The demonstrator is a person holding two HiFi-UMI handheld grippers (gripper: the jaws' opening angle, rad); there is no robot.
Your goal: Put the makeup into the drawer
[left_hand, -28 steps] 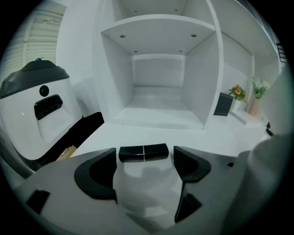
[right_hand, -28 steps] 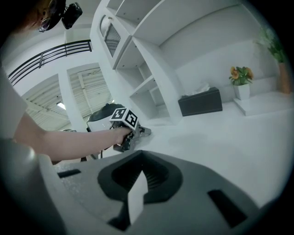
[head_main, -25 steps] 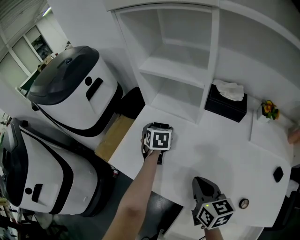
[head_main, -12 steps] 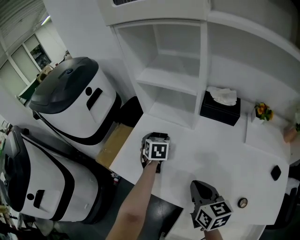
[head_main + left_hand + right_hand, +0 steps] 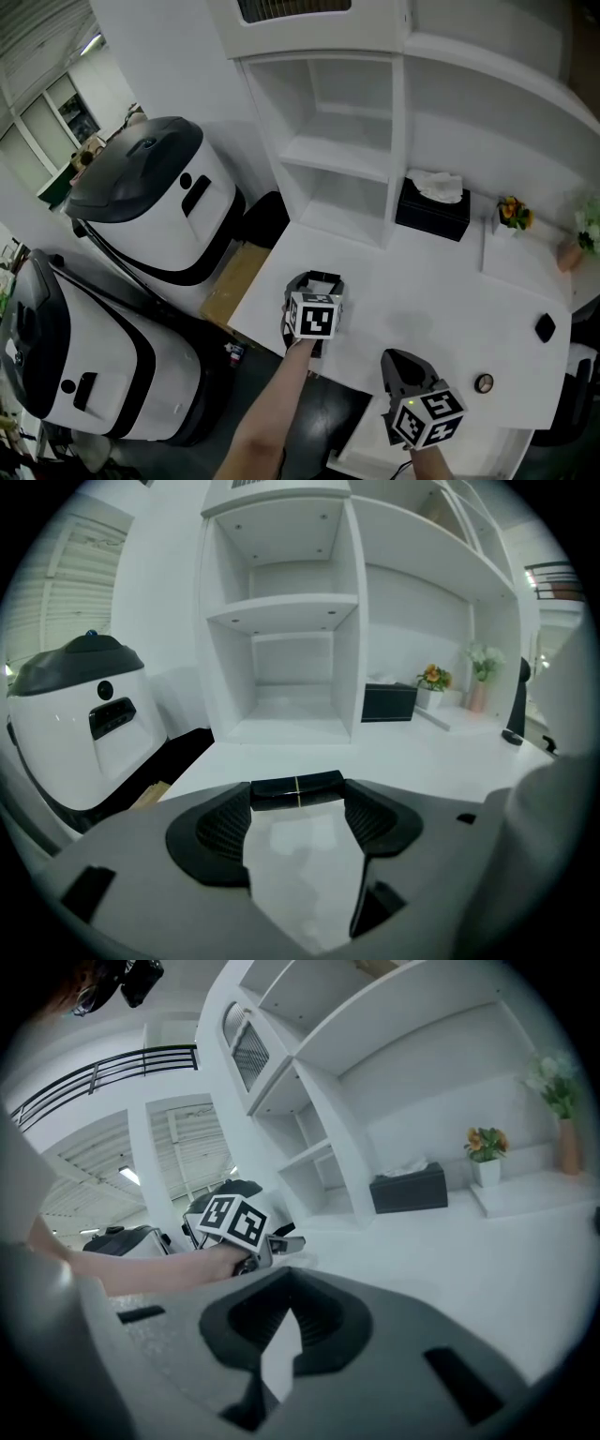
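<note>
**Black makeup case clamped in the left tool**

Black and glossy, with a thin gold seam at its middle, the makeup case (image 5: 297,789) sits crosswise between the tips of the left tool (image 5: 317,281). Both pads press on its ends, so its long axis runs side to side across the jaws. It hangs just above the near left corner of the white table (image 5: 441,309).

The right tool (image 5: 289,1316) is clenched on nothing, low and near the person.

No drawer shows plainly. A white ledge (image 5: 361,450) under the table's near edge, between the two arms, may be it. If so, it lies behind and below the left tool, which points away towards the shelf unit (image 5: 342,155). The left hand carries the case and is the one to deliver it.

No brand or lettering is readable; only the square markers on the tools' cubes.
</note>
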